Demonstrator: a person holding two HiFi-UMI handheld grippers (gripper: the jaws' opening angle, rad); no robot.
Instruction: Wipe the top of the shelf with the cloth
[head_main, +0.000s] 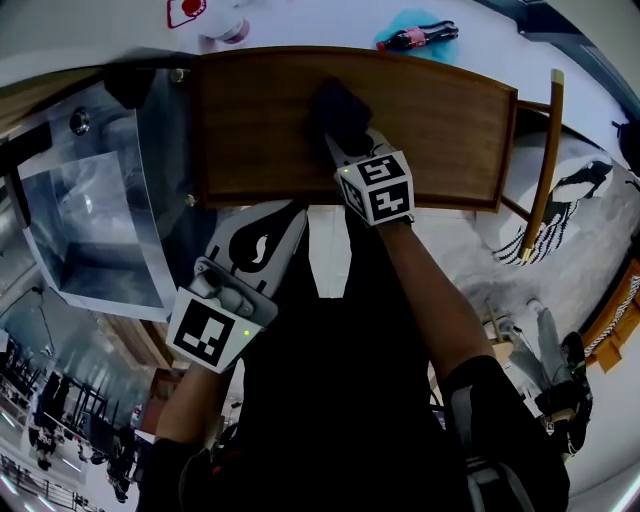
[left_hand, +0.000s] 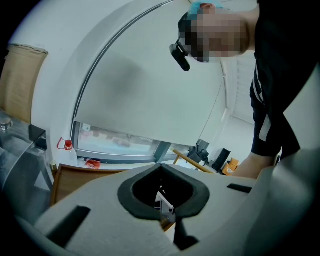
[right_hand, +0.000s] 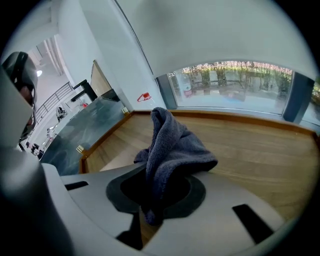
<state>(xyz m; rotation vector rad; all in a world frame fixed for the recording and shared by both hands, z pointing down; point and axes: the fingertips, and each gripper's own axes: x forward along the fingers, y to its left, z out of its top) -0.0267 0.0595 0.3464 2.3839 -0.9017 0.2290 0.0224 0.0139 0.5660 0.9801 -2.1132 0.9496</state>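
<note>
The shelf's brown wooden top (head_main: 440, 120) runs across the upper part of the head view. A dark grey cloth (head_main: 338, 108) lies bunched on it near the middle. My right gripper (head_main: 342, 142) reaches over the front edge and is shut on that cloth. In the right gripper view the cloth (right_hand: 172, 150) rises in folds out of the shut right gripper (right_hand: 146, 220), with bare wood (right_hand: 260, 150) around it. My left gripper (head_main: 292, 218) hangs below the shelf's front edge, off the wood. In the left gripper view, the left gripper (left_hand: 167, 220) is shut with nothing in it.
A cola bottle (head_main: 415, 37) on a blue patch and a white bottle (head_main: 225, 25) lie beyond the shelf's far edge. A glass-like panel (head_main: 90, 200) adjoins the shelf's left end. A slanted wooden bar (head_main: 545, 160) stands at its right end.
</note>
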